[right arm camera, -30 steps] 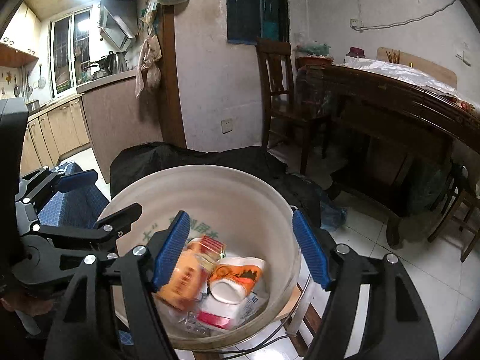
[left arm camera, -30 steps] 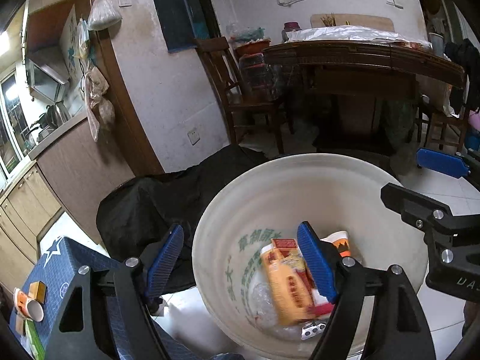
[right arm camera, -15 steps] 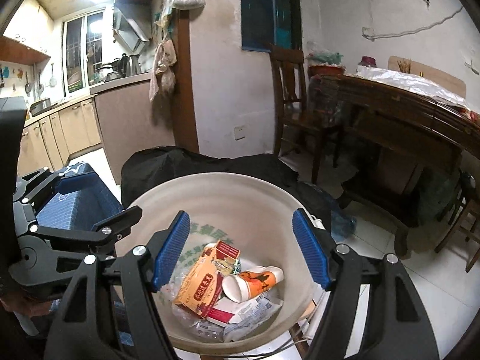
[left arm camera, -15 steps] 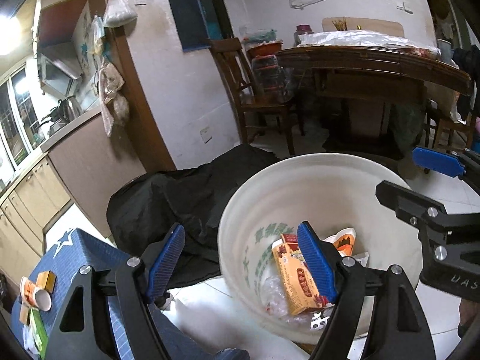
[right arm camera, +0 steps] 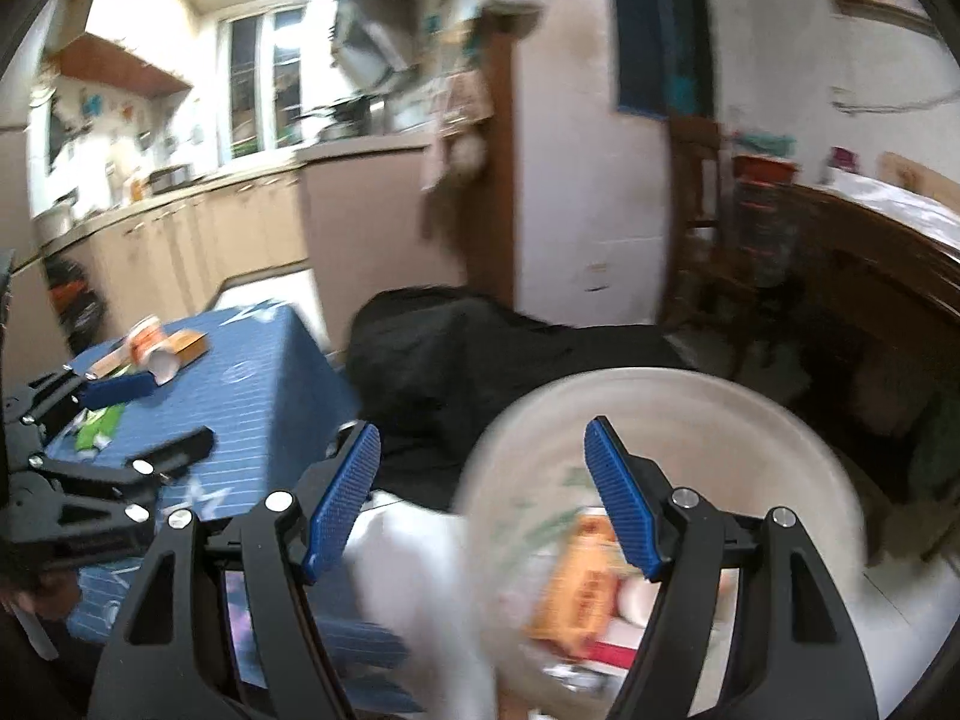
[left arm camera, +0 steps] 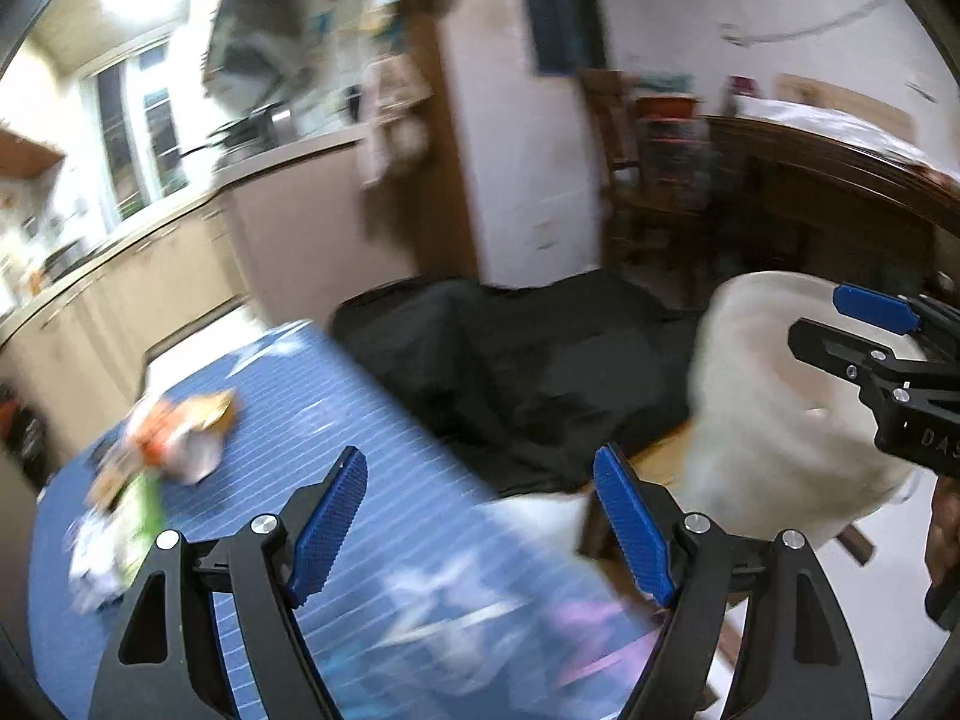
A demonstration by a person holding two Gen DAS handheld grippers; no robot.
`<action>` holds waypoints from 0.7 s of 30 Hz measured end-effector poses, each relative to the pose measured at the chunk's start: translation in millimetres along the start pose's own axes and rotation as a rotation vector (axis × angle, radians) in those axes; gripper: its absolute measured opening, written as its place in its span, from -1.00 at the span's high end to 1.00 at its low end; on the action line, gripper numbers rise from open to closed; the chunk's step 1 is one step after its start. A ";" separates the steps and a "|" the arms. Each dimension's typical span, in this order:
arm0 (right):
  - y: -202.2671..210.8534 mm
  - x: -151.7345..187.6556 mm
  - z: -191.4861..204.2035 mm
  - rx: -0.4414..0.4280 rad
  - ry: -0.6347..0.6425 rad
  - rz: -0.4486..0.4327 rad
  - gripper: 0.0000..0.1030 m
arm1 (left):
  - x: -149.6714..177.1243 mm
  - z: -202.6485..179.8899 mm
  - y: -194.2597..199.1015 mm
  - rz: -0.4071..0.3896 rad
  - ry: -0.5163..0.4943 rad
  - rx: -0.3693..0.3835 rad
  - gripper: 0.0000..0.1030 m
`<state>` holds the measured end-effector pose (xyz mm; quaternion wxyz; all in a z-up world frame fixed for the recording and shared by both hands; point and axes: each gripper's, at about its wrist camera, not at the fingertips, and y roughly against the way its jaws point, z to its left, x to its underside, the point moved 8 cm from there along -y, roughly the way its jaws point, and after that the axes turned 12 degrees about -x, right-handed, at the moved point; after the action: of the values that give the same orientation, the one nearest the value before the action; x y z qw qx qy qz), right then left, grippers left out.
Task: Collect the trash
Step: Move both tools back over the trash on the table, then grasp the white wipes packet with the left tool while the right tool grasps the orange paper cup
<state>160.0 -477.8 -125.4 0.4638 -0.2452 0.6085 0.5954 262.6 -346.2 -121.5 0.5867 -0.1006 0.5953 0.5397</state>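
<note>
Both views are blurred by motion. A large cream trash bucket (right arm camera: 690, 420) stands on the floor at lower right and holds an orange snack box (right arm camera: 576, 594) and other wrappers; it also shows in the left wrist view (left arm camera: 774, 420). More trash lies on the blue table (left arm camera: 336, 420): an orange-and-white paper cup (right arm camera: 150, 348), a small brown box (right arm camera: 189, 342) and a green wrapper (left arm camera: 141, 516). My left gripper (left arm camera: 480, 528) is open and empty over the table's near edge. My right gripper (right arm camera: 480, 504) is open and empty beside the bucket's left rim.
A black cloth heap (left arm camera: 528, 360) lies on the floor between table and bucket. Kitchen counter and cabinets (right arm camera: 198, 240) run along the left. A dark wooden table (left arm camera: 840, 180) and a chair (left arm camera: 624, 168) stand at the back right.
Both grippers have swung left, away from the bucket. The blue table with its trash has come into view. Both stay open and empty.
</note>
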 end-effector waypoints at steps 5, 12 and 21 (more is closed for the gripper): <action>-52.9 -5.3 76.5 -0.149 0.106 0.063 -0.32 | 52.8 100.9 -4.3 0.086 0.103 -0.139 -0.53; -116.3 -15.4 177.8 -0.319 0.259 0.129 -0.32 | 104.8 239.2 -0.6 0.158 0.310 -0.307 -0.53; -185.9 -49.5 262.1 -0.467 0.345 0.173 -0.68 | 118.5 342.2 -32.5 0.191 0.467 -0.311 -0.71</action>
<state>411.7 -272.6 -138.9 0.2321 -0.3900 0.5436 0.7061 454.4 -37.9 -141.5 0.3579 -0.2543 0.6312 0.6394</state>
